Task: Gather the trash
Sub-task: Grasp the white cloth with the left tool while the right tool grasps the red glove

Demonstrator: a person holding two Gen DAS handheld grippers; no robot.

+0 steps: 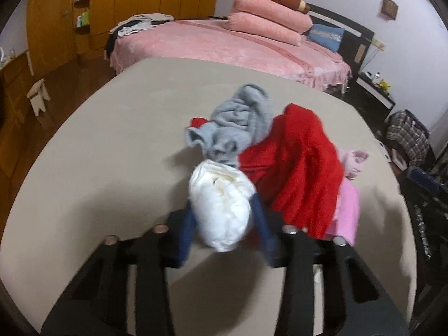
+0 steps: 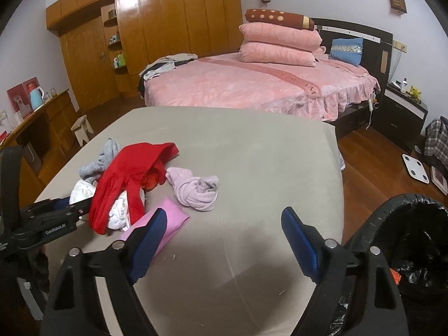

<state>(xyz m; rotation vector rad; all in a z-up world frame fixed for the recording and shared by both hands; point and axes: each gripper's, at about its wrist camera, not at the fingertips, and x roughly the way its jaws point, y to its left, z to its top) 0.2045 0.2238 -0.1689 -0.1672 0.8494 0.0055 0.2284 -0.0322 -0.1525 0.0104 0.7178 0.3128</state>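
Observation:
A white crumpled wad (image 1: 221,204) lies on the beige table (image 1: 112,154) at the near edge of a heap of cloths. My left gripper (image 1: 224,210) has a blue finger (image 1: 186,235) on each side of the wad and is shut on it. The right wrist view shows the same gripper (image 2: 74,204) at the left, against the wad (image 2: 81,191). My right gripper (image 2: 224,214) stands open over bare table, with nothing between its fingers. A second white wad (image 2: 119,214) peeks out from under the red cloth (image 2: 126,173).
The heap holds a red cloth (image 1: 296,168), a grey cloth (image 1: 238,123), a lilac cloth (image 2: 196,190) and a flat pink piece (image 2: 173,221). A bin lined with a black bag (image 2: 414,224) stands at the table's right. A pink bed (image 2: 252,84) lies beyond.

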